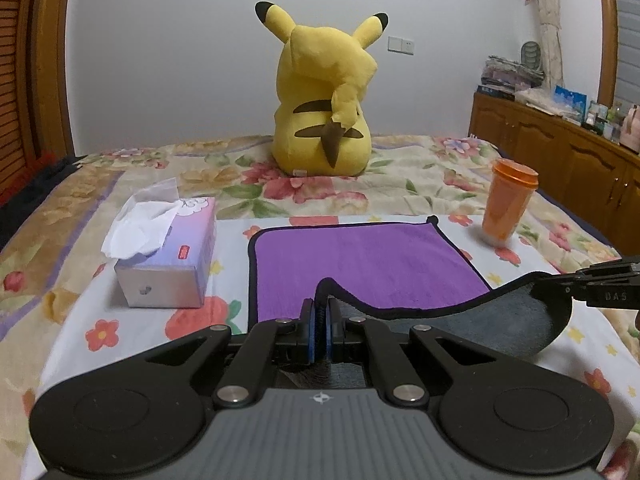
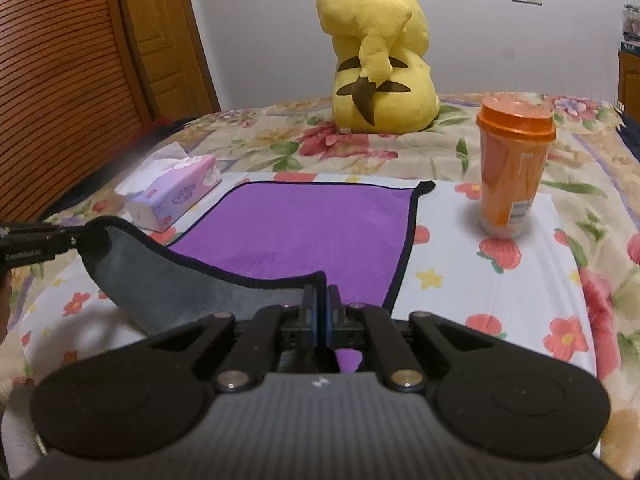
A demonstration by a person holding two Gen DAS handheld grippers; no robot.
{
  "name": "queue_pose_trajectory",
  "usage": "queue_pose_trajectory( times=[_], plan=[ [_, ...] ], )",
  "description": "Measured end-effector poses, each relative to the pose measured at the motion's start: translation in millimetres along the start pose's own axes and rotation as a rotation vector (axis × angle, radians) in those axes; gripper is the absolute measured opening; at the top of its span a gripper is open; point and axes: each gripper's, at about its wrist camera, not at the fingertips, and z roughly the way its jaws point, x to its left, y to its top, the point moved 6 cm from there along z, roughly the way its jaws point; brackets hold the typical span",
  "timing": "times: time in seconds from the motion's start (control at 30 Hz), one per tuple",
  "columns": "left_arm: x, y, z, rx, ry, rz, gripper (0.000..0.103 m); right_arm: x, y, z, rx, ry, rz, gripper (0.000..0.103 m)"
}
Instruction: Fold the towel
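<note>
Towel: purple towel [image 1: 360,264] with black piping lay on the floral bedspread [image 1: 400,184]; far half flat, purple face up, near edge lifted to show a grey underside.
Left gripper: the left gripper [image 1: 321,322] had its jaws pressed together on the near left corner of the towel, the black hem pinched between the blue pads [image 1: 310,332].
Right gripper: the right gripper [image 2: 321,312] had its jaws likewise clamped on the near right corner, fabric running between the pads.
Span between corners: raised hem sagged in a curve from one gripper to the other.
Tissue box: lilac tissue box [image 1: 168,256] sat just left of the towel, apart from it.
Cup: orange lidded cup [image 2: 512,168] stood upright right of the towel.
Plush: yellow plush toy [image 1: 324,100] sat beyond the towel, back to the cameras.
</note>
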Motion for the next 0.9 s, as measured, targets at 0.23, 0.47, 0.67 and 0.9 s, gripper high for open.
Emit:
queue_pose_trajectory(
  times=[0.23,0.47,0.67,0.9],
  plan=[
    [-1,6,2,-0.020,0.000,0.018,0.008,-3,1,7,0.002,-0.016,-0.037,0.005],
    [1,12,9,-0.037,0.006,0.012,0.008,-6,6,10,-0.027,-0.026,-0.051,0.005],
    [4,15,20,-0.041,0.014,0.013,0.008,-8,13,12,-0.077,-0.039,-0.082,0.005],
    [5,20,29,-0.047,0.022,0.039,0.008,-10,14,23,-0.078,-0.052,-0.115,0.005]
  ],
)
